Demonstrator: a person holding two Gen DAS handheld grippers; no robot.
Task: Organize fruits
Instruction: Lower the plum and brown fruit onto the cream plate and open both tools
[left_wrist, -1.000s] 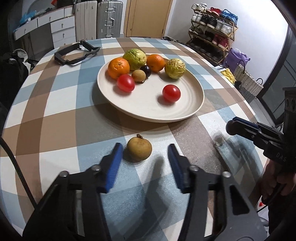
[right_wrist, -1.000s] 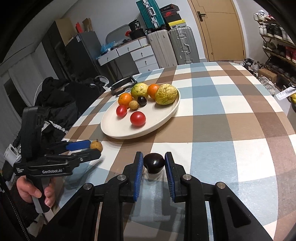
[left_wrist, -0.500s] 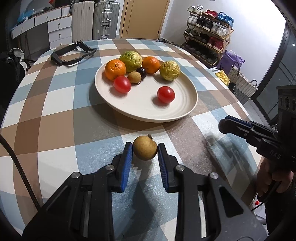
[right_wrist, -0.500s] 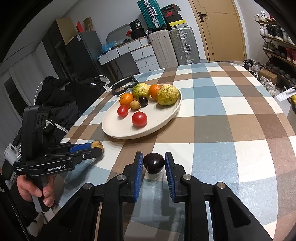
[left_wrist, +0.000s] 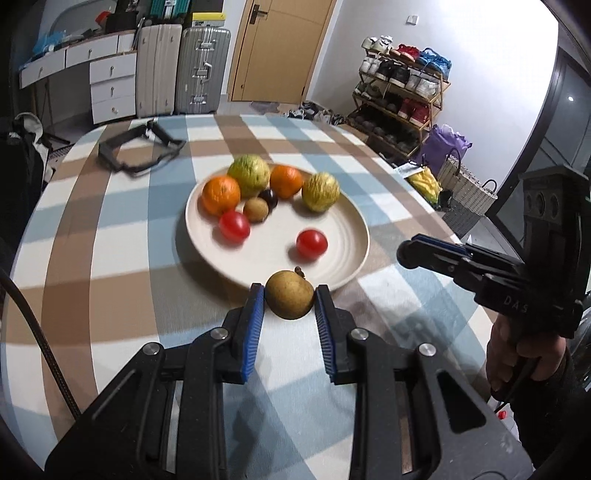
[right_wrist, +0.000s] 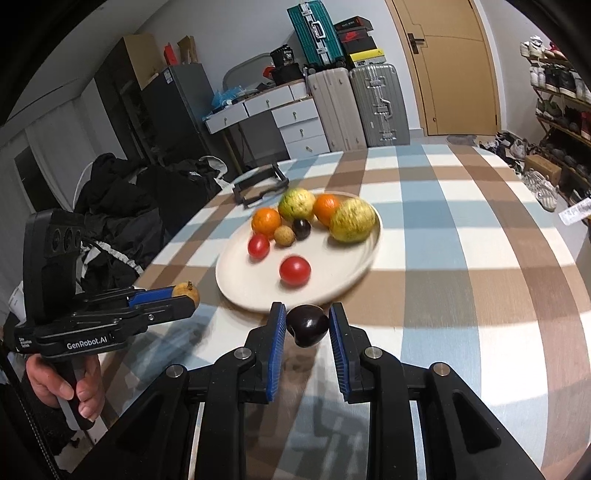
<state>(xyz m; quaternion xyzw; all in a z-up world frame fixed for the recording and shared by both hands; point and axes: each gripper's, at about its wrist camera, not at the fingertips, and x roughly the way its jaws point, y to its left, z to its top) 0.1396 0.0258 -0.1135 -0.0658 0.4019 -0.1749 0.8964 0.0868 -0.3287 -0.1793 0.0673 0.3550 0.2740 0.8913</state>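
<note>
A cream plate on the checked table holds oranges, green-yellow fruits, two red tomatoes, a small brown fruit and a dark one. My left gripper is shut on a brown round fruit, held above the table just before the plate's near rim. It also shows in the right wrist view. My right gripper is shut on a dark purple fruit, lifted near the plate's front rim. The right gripper also shows at right in the left wrist view.
A black frame-like object lies on the table beyond the plate. Suitcases, a drawer unit and a shoe rack stand around the room. A dark jacket lies off the table's left edge.
My left gripper closed on the brown fruit and lifted it toward the plate. My right gripper raised the dark fruit off the table toward the plate.
</note>
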